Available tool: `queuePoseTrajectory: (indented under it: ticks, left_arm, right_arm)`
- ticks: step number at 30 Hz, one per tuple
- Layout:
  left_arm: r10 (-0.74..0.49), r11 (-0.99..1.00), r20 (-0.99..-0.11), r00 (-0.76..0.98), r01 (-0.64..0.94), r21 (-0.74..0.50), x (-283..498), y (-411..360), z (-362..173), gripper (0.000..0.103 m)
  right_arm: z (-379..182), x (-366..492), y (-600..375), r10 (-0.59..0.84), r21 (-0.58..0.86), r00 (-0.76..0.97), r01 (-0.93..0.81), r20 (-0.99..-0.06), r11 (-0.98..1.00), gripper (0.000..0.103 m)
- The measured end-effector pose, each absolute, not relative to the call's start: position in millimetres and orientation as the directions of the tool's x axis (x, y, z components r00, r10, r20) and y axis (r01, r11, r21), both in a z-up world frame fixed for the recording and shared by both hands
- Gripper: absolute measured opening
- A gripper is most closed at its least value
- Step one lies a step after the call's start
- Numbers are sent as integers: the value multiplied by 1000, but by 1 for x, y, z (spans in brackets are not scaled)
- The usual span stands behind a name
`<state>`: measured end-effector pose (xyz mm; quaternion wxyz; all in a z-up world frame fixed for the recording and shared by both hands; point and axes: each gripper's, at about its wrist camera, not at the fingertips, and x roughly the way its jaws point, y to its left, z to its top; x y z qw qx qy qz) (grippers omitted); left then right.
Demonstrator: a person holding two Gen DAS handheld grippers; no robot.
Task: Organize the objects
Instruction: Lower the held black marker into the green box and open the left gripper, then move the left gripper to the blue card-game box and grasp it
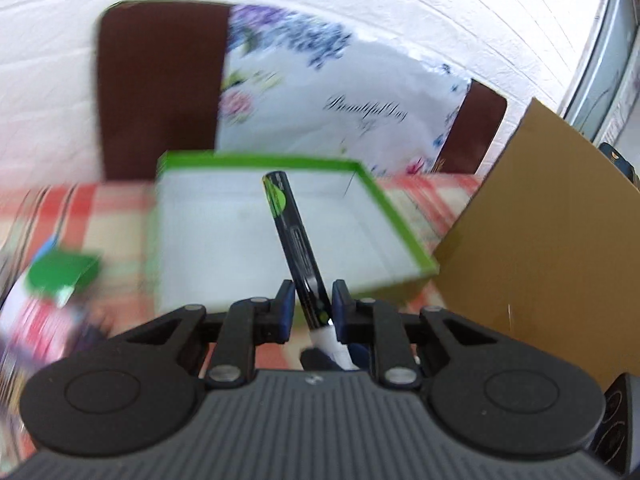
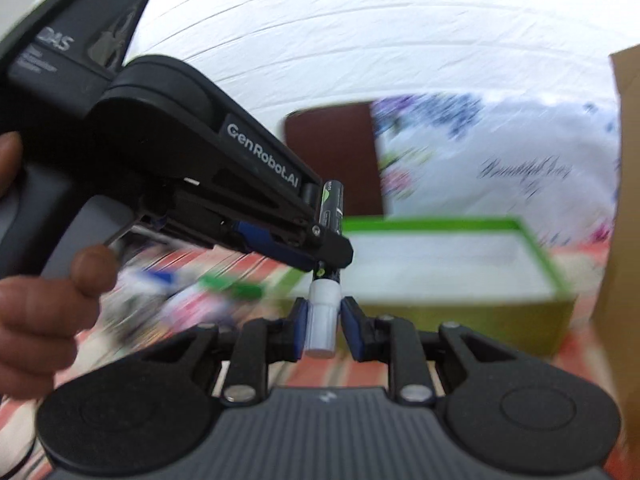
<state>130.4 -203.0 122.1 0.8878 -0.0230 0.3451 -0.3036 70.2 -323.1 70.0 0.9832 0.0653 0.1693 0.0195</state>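
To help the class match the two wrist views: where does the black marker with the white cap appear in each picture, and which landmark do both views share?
Left wrist view: the black marker stands low in the centre, its barrel clamped in the left gripper, rising over the green-rimmed box.
Right wrist view: the marker's white cap sits centre, in the right gripper.
Shared landmark: the green-rimmed box.

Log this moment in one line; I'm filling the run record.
left gripper: shut on marker | right gripper: shut on white cap | green box: empty
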Motion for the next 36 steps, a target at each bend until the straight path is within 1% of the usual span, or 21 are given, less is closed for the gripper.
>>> queuePoseTrajectory:
  ticks: [3,5,8,9,14,16,20,23,26,27,28,31,32,34,36]
  left_arm:
    - [-568,801,-586,577,550,-235,157,-227,119,19]
    - [-549,812,-585,597,549,-201,174,-242,115,19]
    - [-464,859,-590,660,499,-118,190,-253,107,21]
    - [-444,869,-596,669,484,-103,192,-251,106,21]
    - [-431,881,-604,671,457,-122,179,-217,97,21]
    - [-435,882,-606,666,450,-139,164,-196,94,21]
    - [-439,887,-590,677,431,-165,130,-141,88,21]
    - [-398,913,-602,692,366,-182,106,-93,81,21]
    - [-333,942,-646,686,276,-193,92,-51,69,21]
    - [-320,947,-661,679,250,-201,89,-38,64,21]
    - [-310,951,-671,674,226,-212,87,-26,61,21]
    - [-287,957,-681,674,165,-240,79,2,53,21]
    - [-289,955,-684,670,154,-253,78,8,51,21]
    - [-303,949,-692,655,140,-283,78,16,46,21]
    - [-330,937,-694,640,135,-321,79,21,42,21]
  right_arm:
    - [67,104,-341,-24,109,948,61,-316,992,20]
    - [59,128,-353,-76,89,943,110,-324,990,20]
    - [46,161,-370,-131,90,913,179,-387,980,25]
    - [43,162,-375,-136,109,910,193,-391,975,25]
    - [41,135,-380,-105,175,931,175,-350,969,25]
    - [40,117,-374,-96,207,939,171,-330,963,29]
    - [37,72,-341,-5,259,938,101,-347,961,29]
    - [27,66,-307,113,254,904,-5,-413,967,29]
    - [20,69,-275,211,253,859,-99,-466,962,30]
    - [20,69,-264,240,253,847,-130,-475,959,34]
    - [21,73,-256,255,242,842,-154,-476,958,40]
    - [29,82,-233,262,204,843,-186,-469,961,51]
    - [29,86,-229,270,211,839,-189,-473,959,53]
    - [28,100,-227,268,231,830,-173,-488,958,66]
    - [23,116,-227,270,244,811,-162,-520,956,74]
